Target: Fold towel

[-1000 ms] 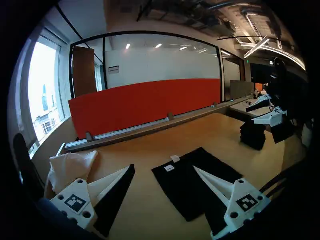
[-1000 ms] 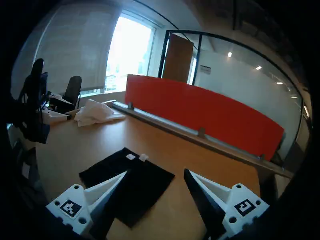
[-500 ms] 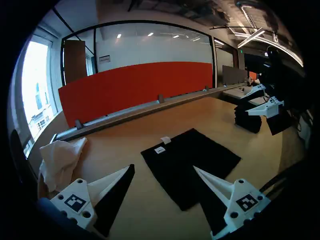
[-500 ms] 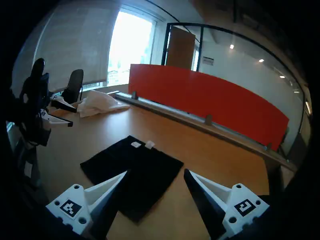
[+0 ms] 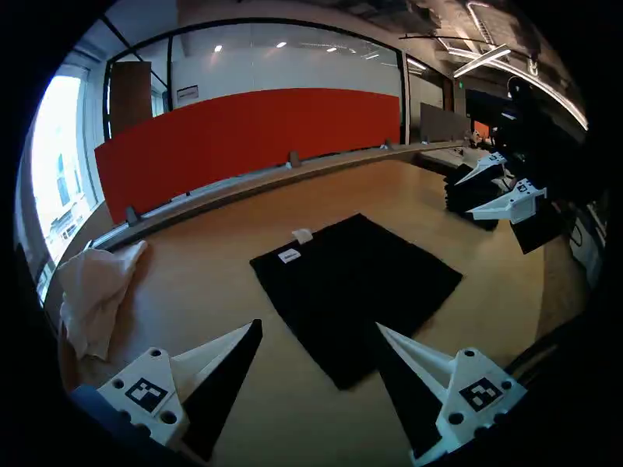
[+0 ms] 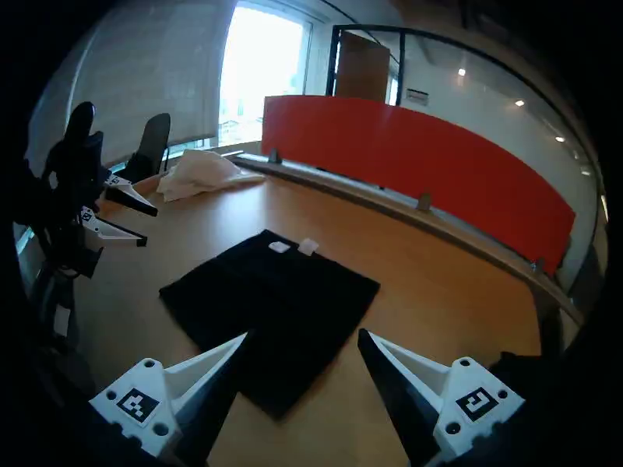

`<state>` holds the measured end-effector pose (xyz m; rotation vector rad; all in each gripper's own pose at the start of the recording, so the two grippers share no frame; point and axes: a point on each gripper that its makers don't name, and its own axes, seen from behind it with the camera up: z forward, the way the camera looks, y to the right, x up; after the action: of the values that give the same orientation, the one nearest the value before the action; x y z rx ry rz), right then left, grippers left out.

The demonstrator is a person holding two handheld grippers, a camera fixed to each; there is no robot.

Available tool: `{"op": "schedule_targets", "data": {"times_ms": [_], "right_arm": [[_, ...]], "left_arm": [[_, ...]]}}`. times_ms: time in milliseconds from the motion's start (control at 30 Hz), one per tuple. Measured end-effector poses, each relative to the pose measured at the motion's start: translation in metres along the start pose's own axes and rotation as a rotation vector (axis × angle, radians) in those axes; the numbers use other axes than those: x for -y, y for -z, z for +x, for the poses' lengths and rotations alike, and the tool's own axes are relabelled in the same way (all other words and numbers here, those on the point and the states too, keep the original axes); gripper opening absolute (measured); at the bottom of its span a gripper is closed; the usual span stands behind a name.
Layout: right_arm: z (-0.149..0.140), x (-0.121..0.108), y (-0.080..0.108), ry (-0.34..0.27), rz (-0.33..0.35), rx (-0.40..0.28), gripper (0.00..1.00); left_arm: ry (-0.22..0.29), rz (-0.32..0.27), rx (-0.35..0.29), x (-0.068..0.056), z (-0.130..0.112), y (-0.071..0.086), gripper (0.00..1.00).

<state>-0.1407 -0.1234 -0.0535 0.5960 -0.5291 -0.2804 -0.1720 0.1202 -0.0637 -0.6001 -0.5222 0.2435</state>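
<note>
A black towel [image 5: 354,284] lies flat on the wooden table [image 5: 195,257], with two small white tags at its far edge. My left gripper [image 5: 315,342] hovers open above the towel's near corner, nothing between its fingers. In the right gripper view the same towel [image 6: 272,292] spreads across the table [image 6: 436,288], and my right gripper [image 6: 304,350] is open just over its near edge. The right gripper [image 5: 498,191] appears at the far right in the left gripper view. The left gripper [image 6: 117,214] appears at the far left in the right gripper view.
A crumpled white cloth [image 5: 93,292] lies at the table's left end, also seen as the white cloth [image 6: 198,171]. A stack of dark folded towels [image 5: 467,194] sits at the right. A red divider panel [image 5: 249,136] runs along the table's back edge. Office chairs [image 6: 152,148] stand by the window.
Both grippers have tilted down and come closer over the towel, which now sits larger and more central in each view. Both stay open.
</note>
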Motion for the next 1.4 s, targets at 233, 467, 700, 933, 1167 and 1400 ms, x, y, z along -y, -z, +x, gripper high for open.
{"op": "schedule_targets", "data": {"times_ms": [233, 467, 700, 933, 1167, 1400], "right_arm": [[-0.024, 0.008, -0.012, 0.017, 0.015, 0.044, 1.0], [-0.044, 0.016, -0.021, 0.016, 0.035, 0.083, 1.0], [-0.067, 0.023, -0.026, 0.019, 0.052, 0.128, 1.0], [-0.087, 0.029, -0.03, 0.026, 0.065, 0.17, 1.0], [-0.104, 0.034, -0.035, 0.033, 0.083, 0.207, 1.0], [-0.118, 0.035, -0.037, 0.029, 0.093, 0.238, 1.0]], "left_arm": [[-0.001, -0.029, 0.048, -0.007, -0.022, -0.012, 0.97], [-0.004, -0.05, 0.083, -0.011, -0.038, -0.021, 0.97], [-0.021, -0.073, 0.123, -0.015, -0.054, -0.03, 0.97], [-0.034, -0.093, 0.168, -0.019, -0.071, -0.04, 0.97], [-0.033, -0.11, 0.207, -0.021, -0.086, -0.047, 0.97], [-0.032, -0.135, 0.238, -0.026, -0.097, -0.05, 0.97]]}}
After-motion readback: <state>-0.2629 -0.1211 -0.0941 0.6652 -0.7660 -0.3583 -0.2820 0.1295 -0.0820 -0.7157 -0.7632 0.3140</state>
